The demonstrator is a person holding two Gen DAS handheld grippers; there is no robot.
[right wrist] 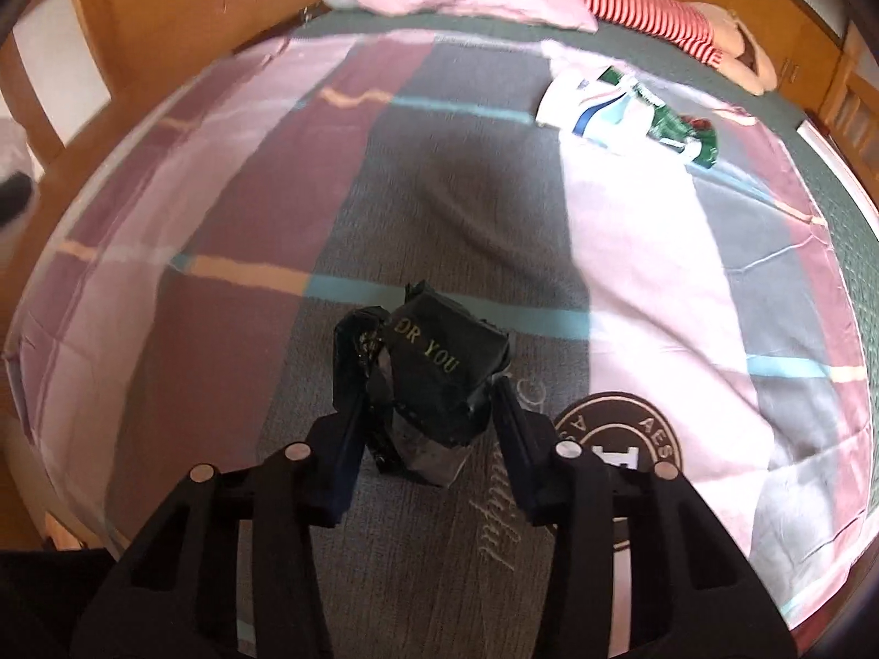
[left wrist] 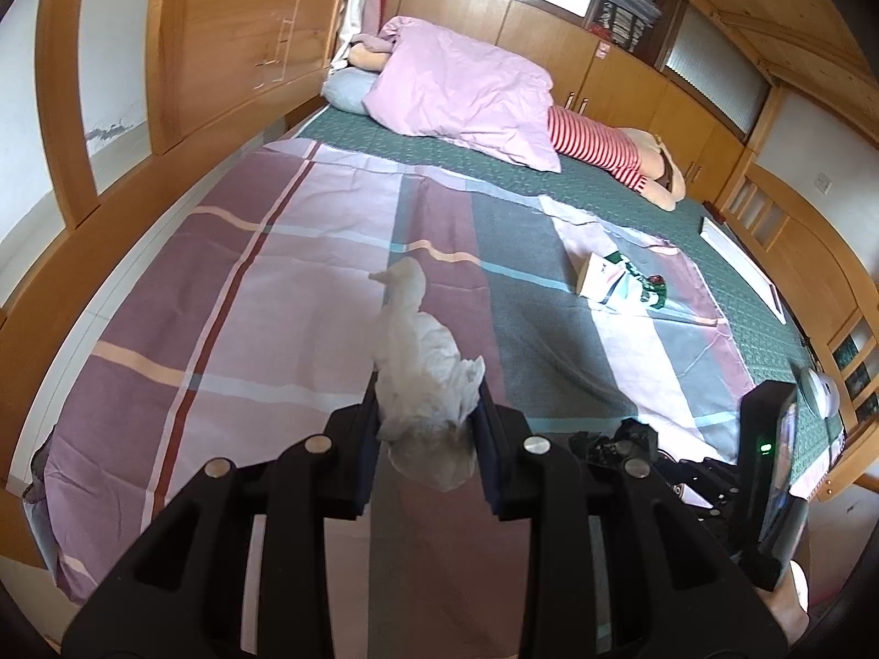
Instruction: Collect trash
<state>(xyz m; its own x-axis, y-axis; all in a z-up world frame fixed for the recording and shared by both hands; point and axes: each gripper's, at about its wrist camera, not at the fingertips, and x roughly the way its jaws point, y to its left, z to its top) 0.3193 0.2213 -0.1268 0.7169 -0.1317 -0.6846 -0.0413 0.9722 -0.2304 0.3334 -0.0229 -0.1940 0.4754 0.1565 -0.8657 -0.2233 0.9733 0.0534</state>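
My left gripper (left wrist: pixel 427 391) is shut on a crumpled white wad of tissue or thin plastic (left wrist: pixel 409 324), which sticks up and forward from between the fingers above the striped bedsheet (left wrist: pixel 220 302). In the right wrist view, my right gripper (right wrist: pixel 428 392) has a crumpled black wrapper with gold lettering (right wrist: pixel 439 354) between its fingers. Both pads touch the wrapper's sides just above the sheet. A flattened white and green package lies farther back on the bed (left wrist: pixel 618 285) (right wrist: pixel 615 107).
A pink duvet (left wrist: pixel 467 88) and a striped plush toy (left wrist: pixel 599 145) lie at the head of the bed. Wooden cabinets (left wrist: pixel 220 55) line the wall on the left. A black device with a green light (left wrist: pixel 766 461) stands at the right. A round printed logo (right wrist: pixel 621 439) marks the sheet.
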